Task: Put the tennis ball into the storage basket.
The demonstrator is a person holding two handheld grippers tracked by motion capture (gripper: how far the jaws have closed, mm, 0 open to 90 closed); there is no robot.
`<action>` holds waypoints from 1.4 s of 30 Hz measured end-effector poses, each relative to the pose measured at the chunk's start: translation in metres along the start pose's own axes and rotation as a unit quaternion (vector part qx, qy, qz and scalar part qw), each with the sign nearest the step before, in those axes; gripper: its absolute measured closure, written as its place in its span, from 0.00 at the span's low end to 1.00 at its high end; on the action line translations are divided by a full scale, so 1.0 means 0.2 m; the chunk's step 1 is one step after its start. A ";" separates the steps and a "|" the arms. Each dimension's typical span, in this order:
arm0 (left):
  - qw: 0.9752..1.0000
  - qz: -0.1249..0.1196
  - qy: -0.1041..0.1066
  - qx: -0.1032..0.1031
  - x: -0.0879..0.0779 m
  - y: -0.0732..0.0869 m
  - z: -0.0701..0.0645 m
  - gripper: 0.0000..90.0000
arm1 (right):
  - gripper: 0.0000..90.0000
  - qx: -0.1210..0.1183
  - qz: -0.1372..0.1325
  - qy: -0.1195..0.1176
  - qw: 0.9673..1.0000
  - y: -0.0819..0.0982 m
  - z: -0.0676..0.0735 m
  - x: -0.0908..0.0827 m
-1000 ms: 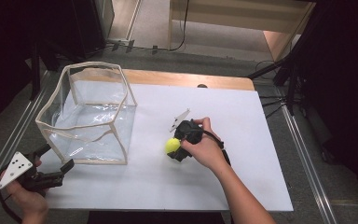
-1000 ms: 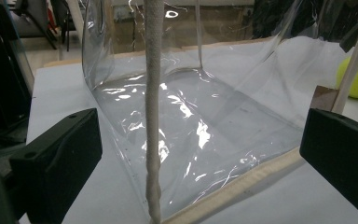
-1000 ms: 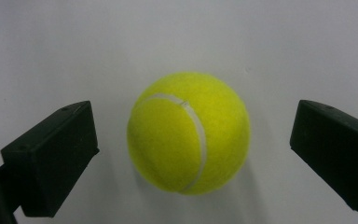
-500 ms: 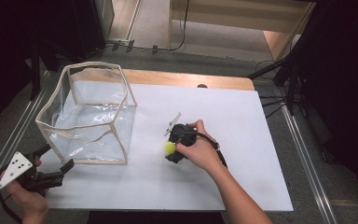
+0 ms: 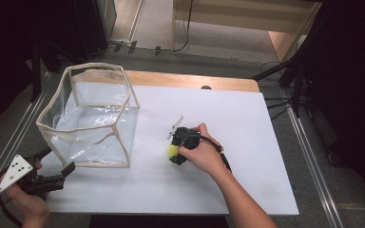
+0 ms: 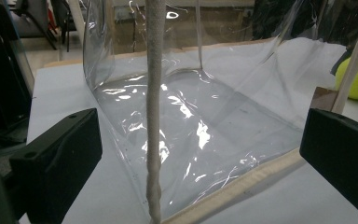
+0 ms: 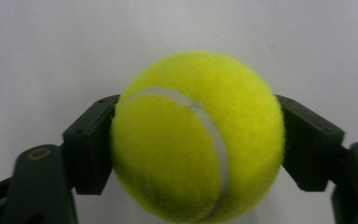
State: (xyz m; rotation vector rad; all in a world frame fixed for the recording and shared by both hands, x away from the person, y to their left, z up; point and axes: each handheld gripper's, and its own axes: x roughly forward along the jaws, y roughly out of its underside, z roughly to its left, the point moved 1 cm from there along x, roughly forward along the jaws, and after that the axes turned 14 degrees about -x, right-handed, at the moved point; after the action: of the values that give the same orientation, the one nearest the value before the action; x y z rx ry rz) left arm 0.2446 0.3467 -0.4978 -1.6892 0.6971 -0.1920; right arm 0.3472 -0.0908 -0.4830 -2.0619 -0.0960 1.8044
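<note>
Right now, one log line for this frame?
right hand-held gripper: shut on tennis ball | left hand-held gripper: open, facing clear bag corner seam | bag: upright on table, open top

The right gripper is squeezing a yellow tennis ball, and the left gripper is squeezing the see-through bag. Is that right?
Not quite. The right gripper does squeeze the tennis ball, but the left gripper is open: in the left gripper view its jaws stand wide apart on either side of the clear bag's corner seam.

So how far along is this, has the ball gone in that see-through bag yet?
Not yet. Done: the right claw is shut on the tennis ball, one jaw on each side. In hand: the ball is over the white table, beside the clear bag, not in it. The left claw is open at the bag's near corner. Left, probably: carrying the ball into the bag.
</note>
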 end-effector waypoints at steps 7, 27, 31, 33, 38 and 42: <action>1.000 -0.001 0.000 0.000 0.00 0.00 0.00 0.00 | 0.26 0.001 -0.007 -0.002 1.000 0.00 0.00 -0.01; 1.000 -0.001 0.002 0.000 0.00 0.00 0.00 0.00 | 0.26 -0.023 -0.038 -0.035 0.998 -0.13 -0.01 -0.03; 1.000 -0.001 0.003 0.000 0.00 0.00 0.00 0.00 | 0.26 -0.014 -0.040 -0.043 0.998 -0.17 0.00 -0.03; 1.000 -0.002 0.004 0.000 0.00 0.00 0.00 0.00 | 0.27 -0.015 -0.040 -0.043 0.998 -0.18 0.00 -0.03; 1.000 -0.001 0.005 0.000 0.00 0.00 0.00 0.00 | 0.27 -0.024 -0.041 -0.045 0.998 -0.23 -0.01 -0.02; 1.000 -0.001 0.006 0.002 0.00 0.00 0.00 0.00 | 0.26 -0.029 -0.043 -0.047 0.998 -0.25 -0.01 -0.03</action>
State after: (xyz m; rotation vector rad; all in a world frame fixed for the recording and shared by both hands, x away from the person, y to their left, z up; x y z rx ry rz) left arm 0.2439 0.3466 -0.4979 -1.6863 0.7035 -0.2035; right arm 0.3590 -0.0463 -0.4607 -1.9805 -0.2611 1.8658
